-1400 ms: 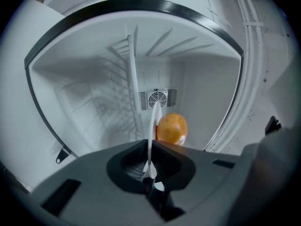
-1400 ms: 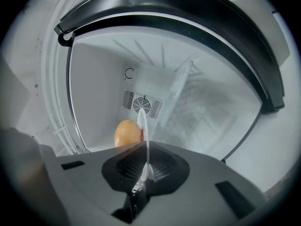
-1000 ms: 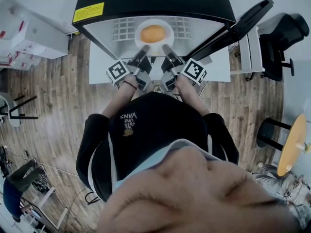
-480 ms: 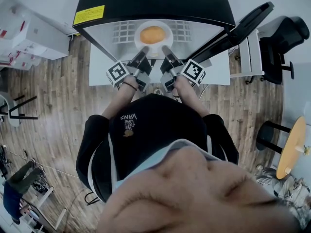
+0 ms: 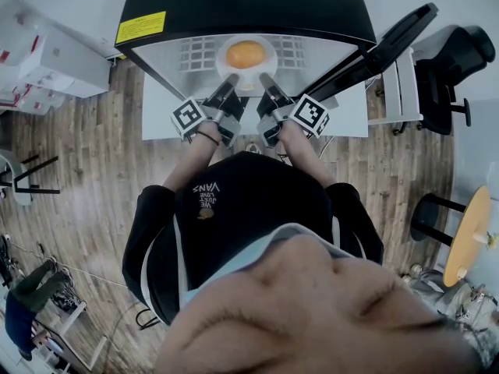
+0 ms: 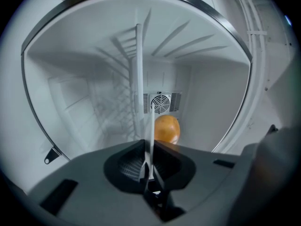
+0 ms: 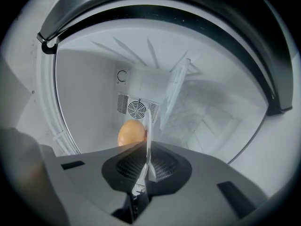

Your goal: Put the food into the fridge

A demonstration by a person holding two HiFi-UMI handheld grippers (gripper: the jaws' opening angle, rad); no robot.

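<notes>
2 grips are clamping the white plate by its near rim, left tongs and right tongs both closed on it, holding the orange food inside the open fridge. Releasing unevenly is risking a tilt, rolling the food off.

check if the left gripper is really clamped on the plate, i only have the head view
Observer: Yes, the left gripper view shows the left gripper with its jaws shut on the rim of the plate, seen edge-on.
Operator: and the right one
Observer: The right gripper is shut on the rim too, with the orange food just beyond its jaws.
Operator: what's behind the food
Observer: A round fan grille on the back wall of the fridge.
</notes>
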